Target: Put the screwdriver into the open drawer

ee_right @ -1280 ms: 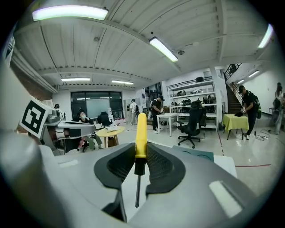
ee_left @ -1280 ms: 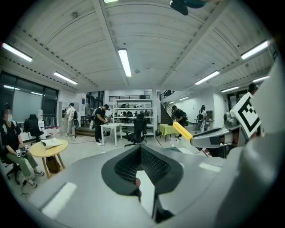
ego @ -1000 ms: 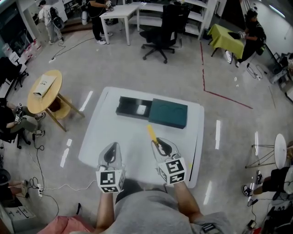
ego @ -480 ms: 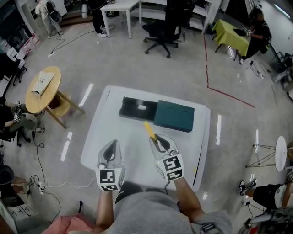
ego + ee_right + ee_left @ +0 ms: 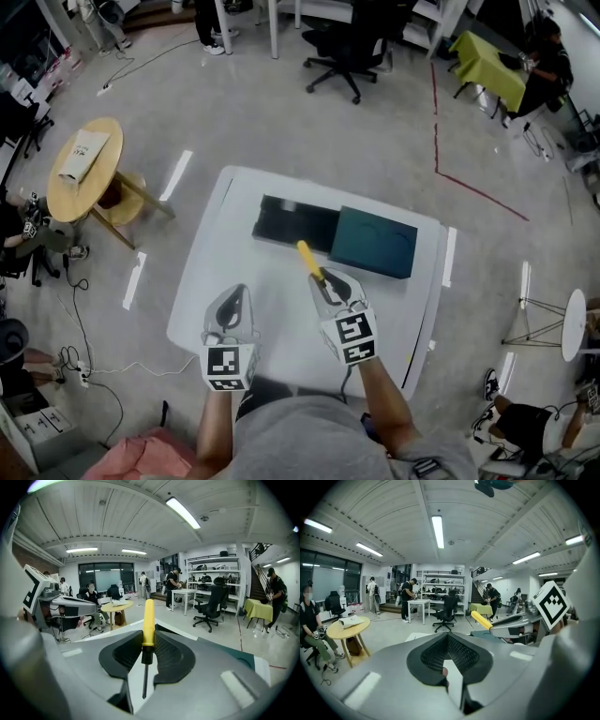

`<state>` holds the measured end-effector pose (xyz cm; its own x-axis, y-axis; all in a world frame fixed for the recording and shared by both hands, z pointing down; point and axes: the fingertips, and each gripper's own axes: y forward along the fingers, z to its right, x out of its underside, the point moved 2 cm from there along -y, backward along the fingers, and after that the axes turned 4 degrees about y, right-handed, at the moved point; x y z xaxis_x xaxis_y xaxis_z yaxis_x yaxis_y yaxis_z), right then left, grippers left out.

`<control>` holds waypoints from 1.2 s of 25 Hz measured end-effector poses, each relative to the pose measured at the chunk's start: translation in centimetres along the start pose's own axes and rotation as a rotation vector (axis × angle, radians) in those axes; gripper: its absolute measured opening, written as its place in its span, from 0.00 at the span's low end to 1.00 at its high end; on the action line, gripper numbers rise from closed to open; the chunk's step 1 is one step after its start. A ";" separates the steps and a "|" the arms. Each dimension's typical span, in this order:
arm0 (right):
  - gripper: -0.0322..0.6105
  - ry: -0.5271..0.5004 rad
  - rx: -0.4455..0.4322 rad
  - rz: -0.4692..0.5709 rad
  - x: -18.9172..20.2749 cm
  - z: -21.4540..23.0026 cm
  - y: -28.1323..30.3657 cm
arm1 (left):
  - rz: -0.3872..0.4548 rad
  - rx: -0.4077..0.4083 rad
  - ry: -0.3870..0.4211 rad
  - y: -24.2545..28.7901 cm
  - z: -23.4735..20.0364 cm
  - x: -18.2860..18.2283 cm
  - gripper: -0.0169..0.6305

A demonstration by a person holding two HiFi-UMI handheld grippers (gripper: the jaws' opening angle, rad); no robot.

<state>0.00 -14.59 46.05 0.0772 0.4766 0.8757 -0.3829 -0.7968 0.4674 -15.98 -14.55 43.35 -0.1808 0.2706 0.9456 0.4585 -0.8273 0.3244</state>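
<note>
Lab — shelving [image 5: 213,573], office chairs [image 5: 342,42], taped floor [image 5: 469,183]

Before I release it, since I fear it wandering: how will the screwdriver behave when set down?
The screwdriver looks stiff and probably light: the right gripper holds it by the handle alone, without sag. Its round yellow handle could roll once laid in the drawer, though the walls should stop it.

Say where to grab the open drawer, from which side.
The drawer: probably its left end wall, from the left and above, one jaw inside and one outside: that thin upright rim stands free, while the other end sits in the teal case.
</note>
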 end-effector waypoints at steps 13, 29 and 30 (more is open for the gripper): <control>0.18 0.001 0.009 -0.070 0.1 1.8 7.3 | -0.047 0.020 -0.046 5.7 -3.5 1.9 0.05; 0.18 -0.005 0.016 -0.135 0.3 3.8 14.9 | -0.109 0.037 -0.106 10.8 -6.8 5.1 0.04; 0.18 -0.009 0.015 -0.138 0.3 3.9 15.4 | -0.114 0.038 -0.109 11.0 -6.9 5.3 0.05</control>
<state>-2.22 -28.14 53.99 0.1363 0.5788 0.8040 -0.3539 -0.7296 0.5853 -17.91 -25.67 51.77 -0.1386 0.4149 0.8992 0.4731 -0.7699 0.4282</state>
